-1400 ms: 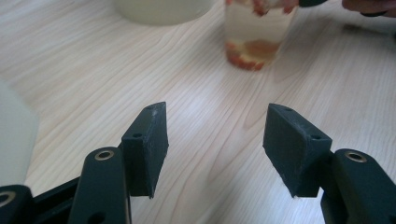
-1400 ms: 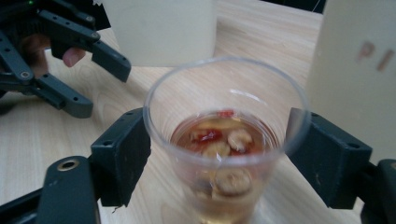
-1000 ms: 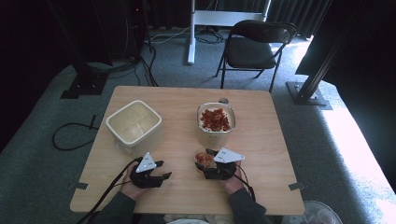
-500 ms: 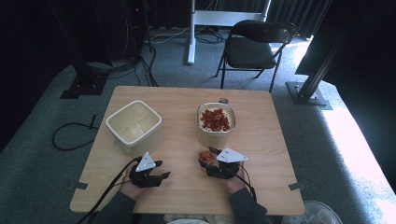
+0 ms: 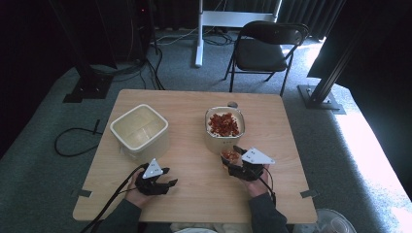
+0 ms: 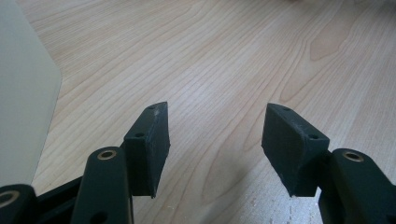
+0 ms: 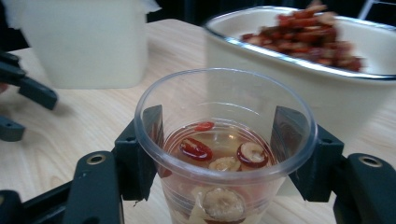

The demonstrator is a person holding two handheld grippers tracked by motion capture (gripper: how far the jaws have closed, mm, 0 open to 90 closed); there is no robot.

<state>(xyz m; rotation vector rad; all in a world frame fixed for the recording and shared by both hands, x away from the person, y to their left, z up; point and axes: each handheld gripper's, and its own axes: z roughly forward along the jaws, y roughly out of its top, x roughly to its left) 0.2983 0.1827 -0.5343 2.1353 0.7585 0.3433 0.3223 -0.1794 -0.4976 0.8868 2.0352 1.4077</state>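
Note:
My right gripper point(image 5: 232, 159) is shut on a clear plastic cup point(image 5: 231, 156) holding a few red and pale dried fruit slices; the jaws press its sides point(image 7: 224, 140). The cup stands right in front of a white bowl point(image 5: 224, 127) heaped with red dried fruit slices point(image 7: 308, 32). At the table's front left, my left gripper point(image 5: 169, 177) stays low over bare wood. It is open, with nothing between its pads point(image 6: 217, 121).
An empty cream square container point(image 5: 140, 129) stands at the table's left, its wall at the left edge of the left gripper view point(image 6: 23, 93). A black folding chair point(image 5: 265, 48) stands beyond the table. Cables trail off the front left.
My right gripper has carried the cup to the right and slightly away from me, closer to the white bowl. The left gripper has stayed in place.

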